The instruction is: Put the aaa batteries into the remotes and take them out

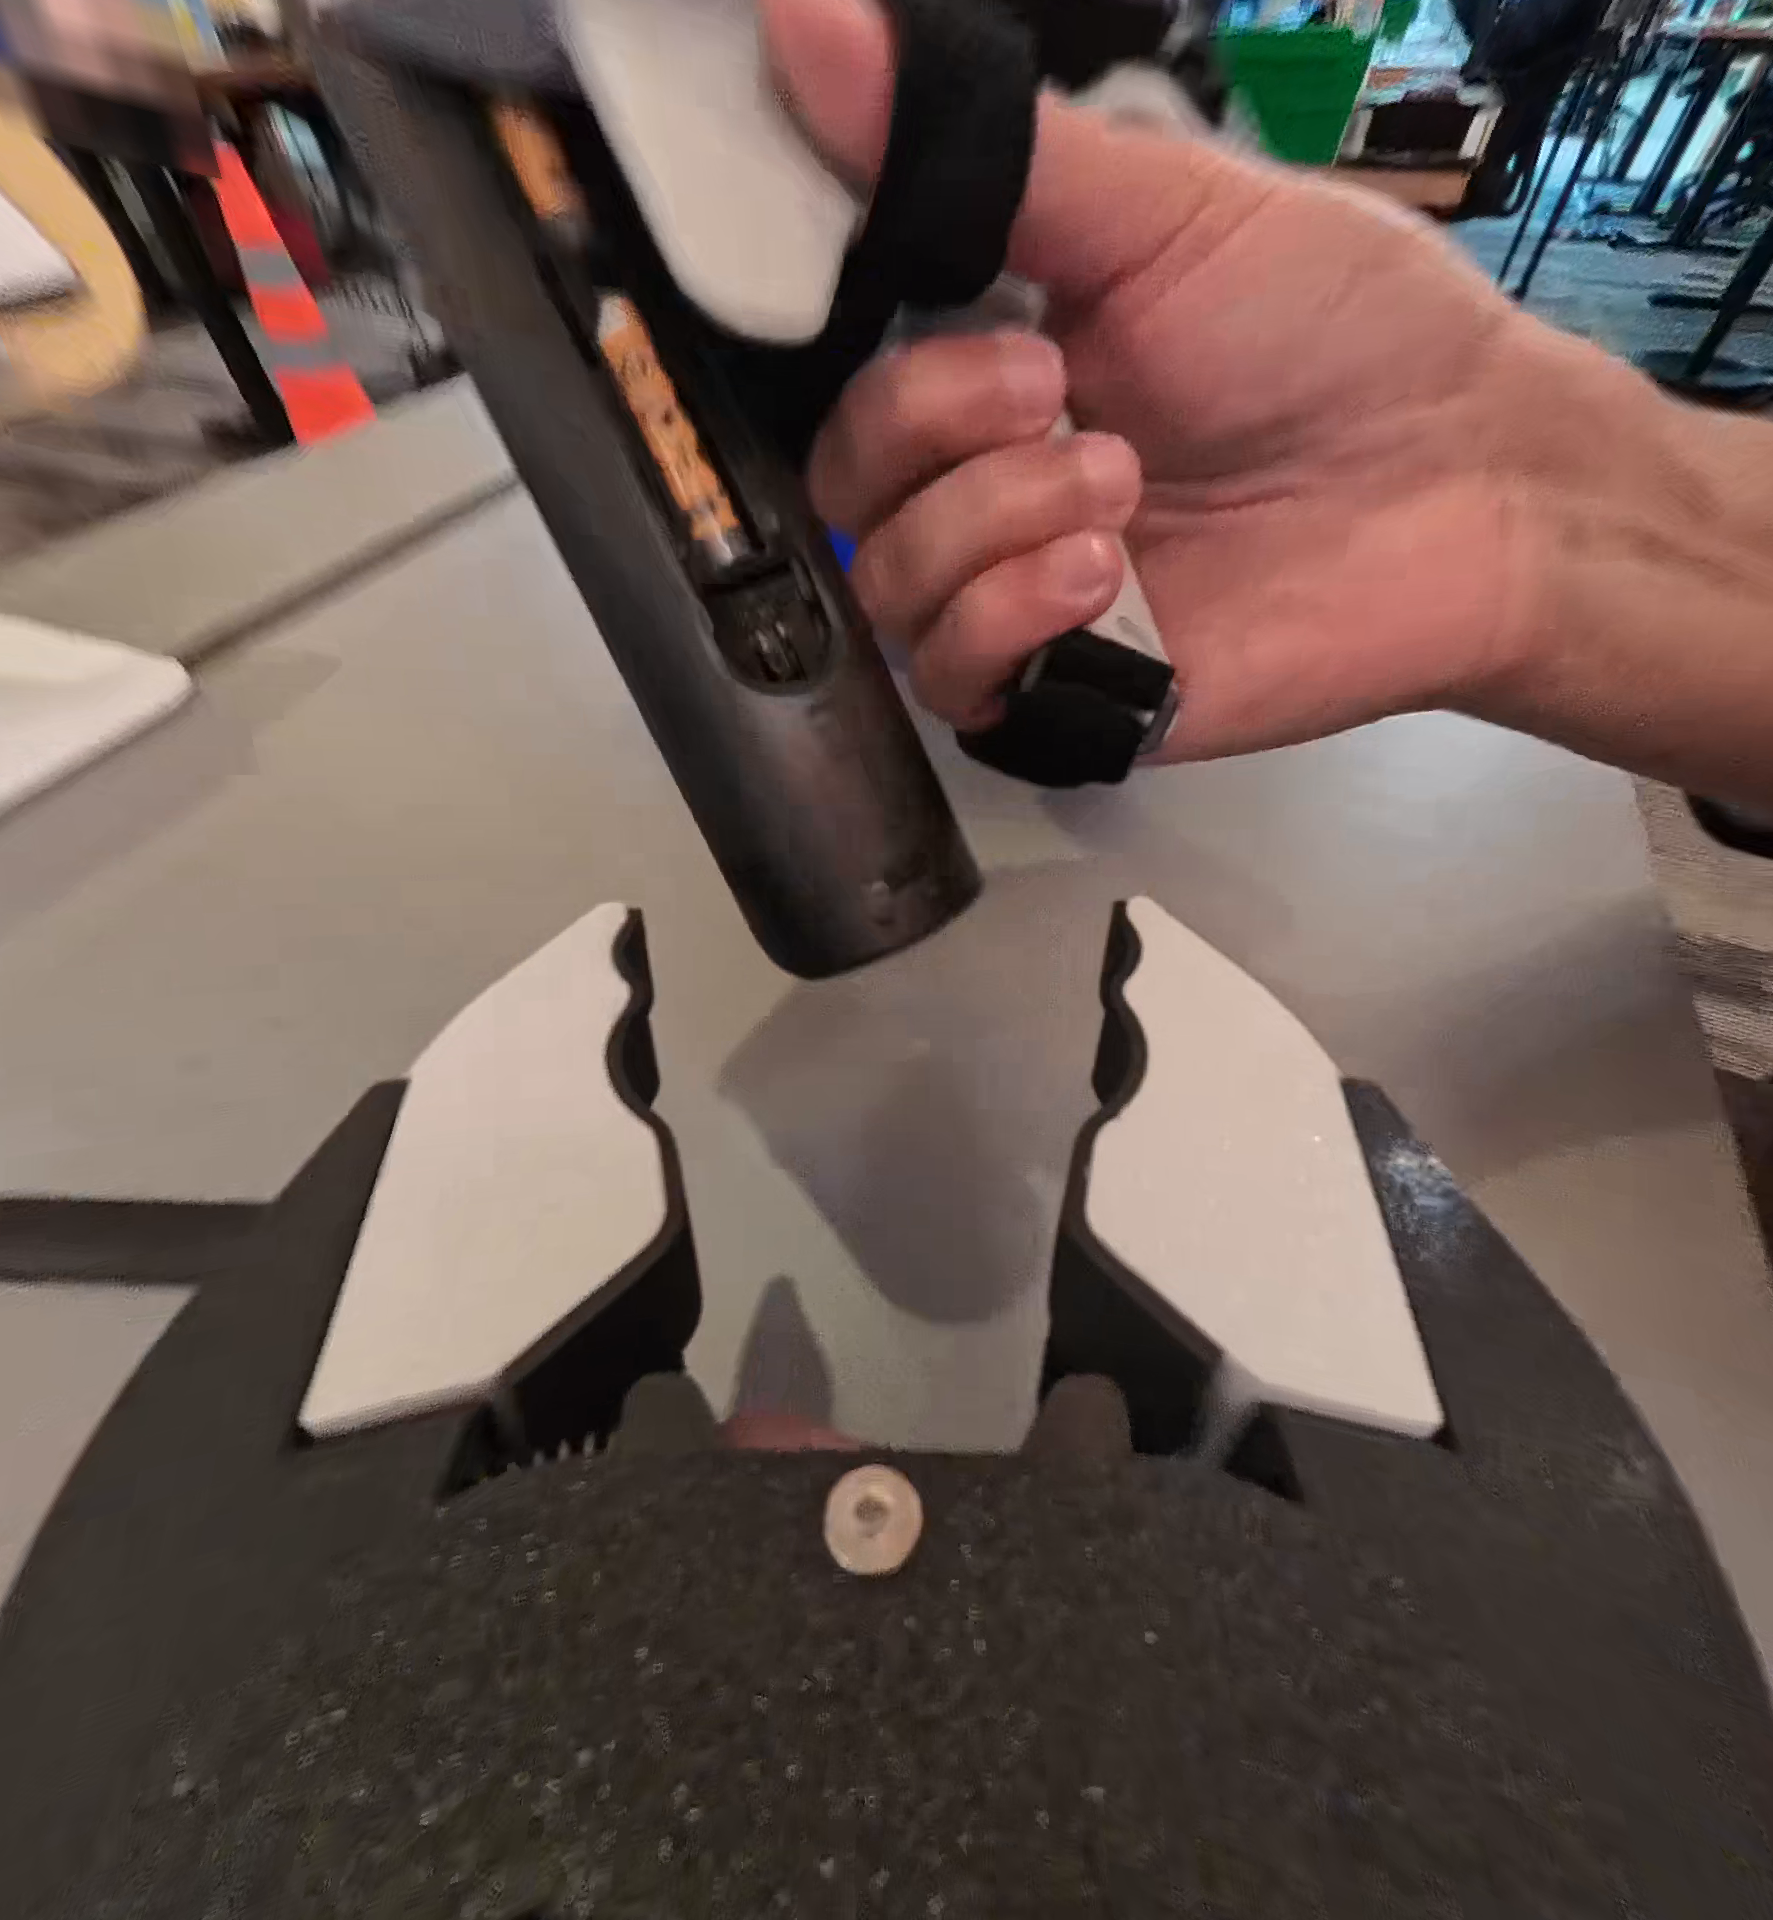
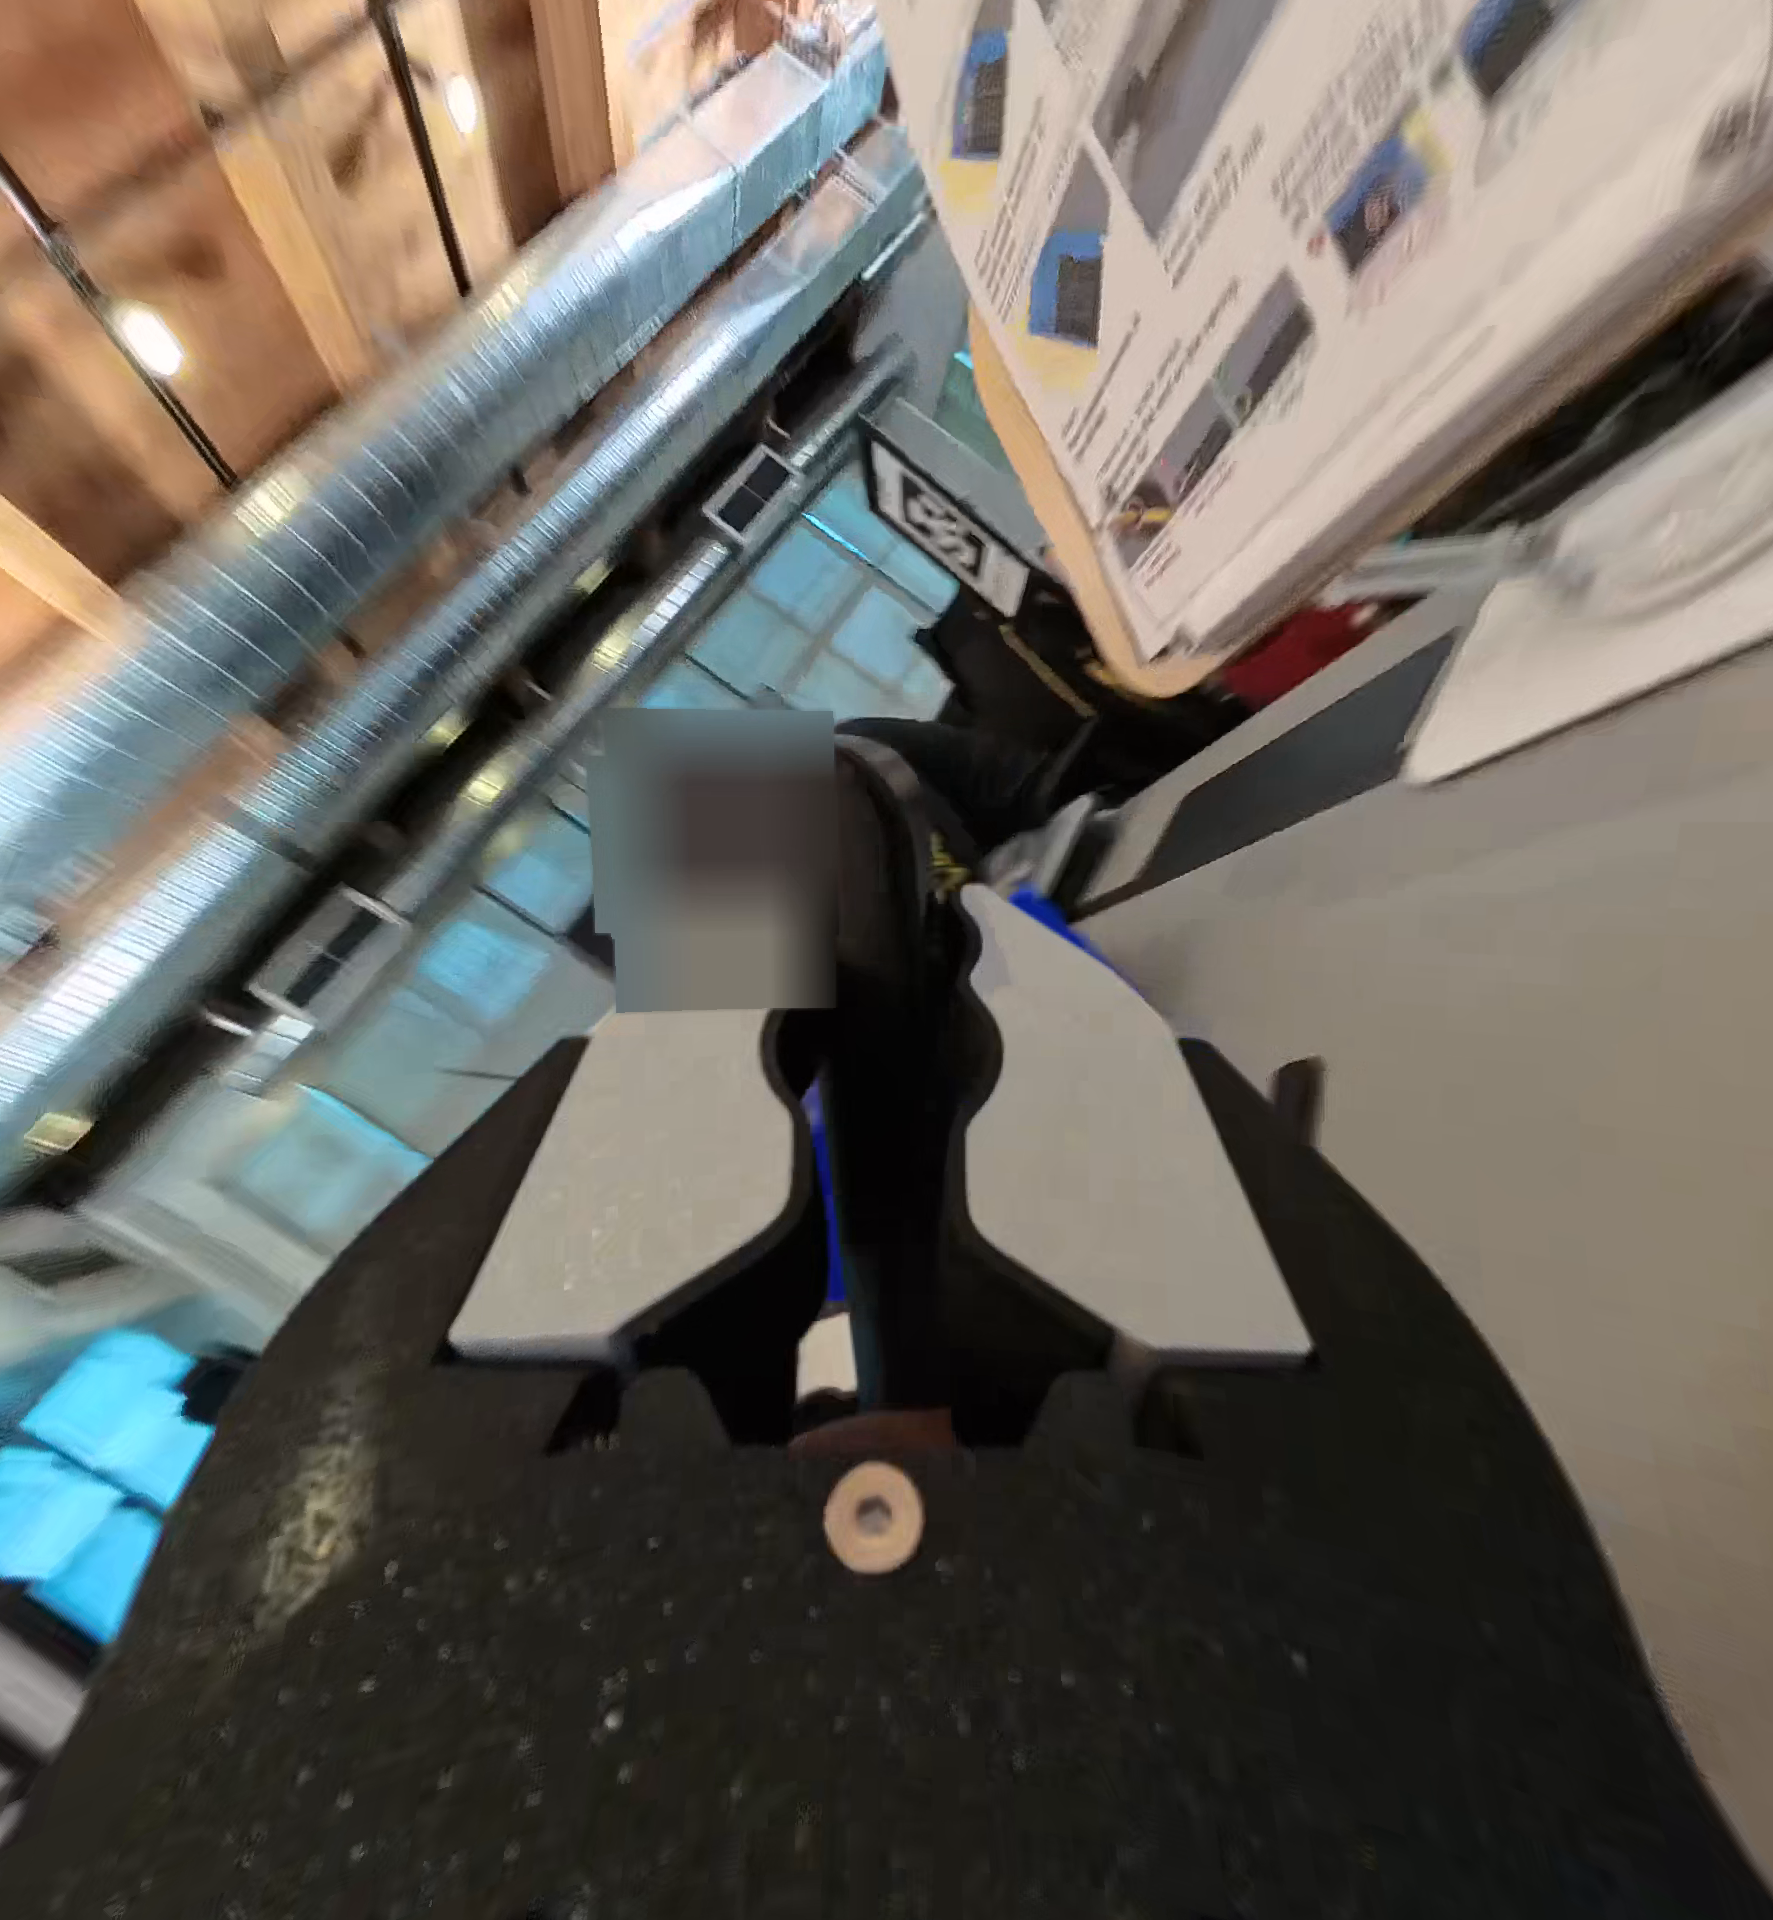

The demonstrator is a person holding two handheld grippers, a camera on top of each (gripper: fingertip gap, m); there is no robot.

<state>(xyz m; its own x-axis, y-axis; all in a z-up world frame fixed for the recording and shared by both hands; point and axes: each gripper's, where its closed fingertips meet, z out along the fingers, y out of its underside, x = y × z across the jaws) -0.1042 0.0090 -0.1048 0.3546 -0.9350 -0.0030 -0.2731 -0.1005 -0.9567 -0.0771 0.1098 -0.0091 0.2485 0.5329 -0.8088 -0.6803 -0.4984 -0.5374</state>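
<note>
A black remote (image 1: 757, 665) hangs tilted over the grey table (image 1: 394, 831), its battery bay open toward the camera. An orange battery (image 1: 666, 416) lies in the bay, and the bay's lower end by the spring (image 1: 780, 623) shows bare. My right gripper is shut on the remote's upper part; one of its white fingers (image 1: 726, 177) shows there, and a hand (image 1: 1225, 436) holds its handle. In the right wrist view, the right gripper (image 2: 882, 997) clamps the remote (image 2: 887, 1195) edge-on. My left gripper (image 1: 877, 930) is open and empty, its tips just below the remote's lower end.
A flat black strip (image 1: 82, 1236) lies on the table at the left. A white object (image 1: 20, 707) sits at the table's left edge. An orange cone (image 1: 284, 301) and a green bin (image 1: 1287, 83) stand beyond. A board with printed sheets (image 2: 1277, 260) shows in the right wrist view.
</note>
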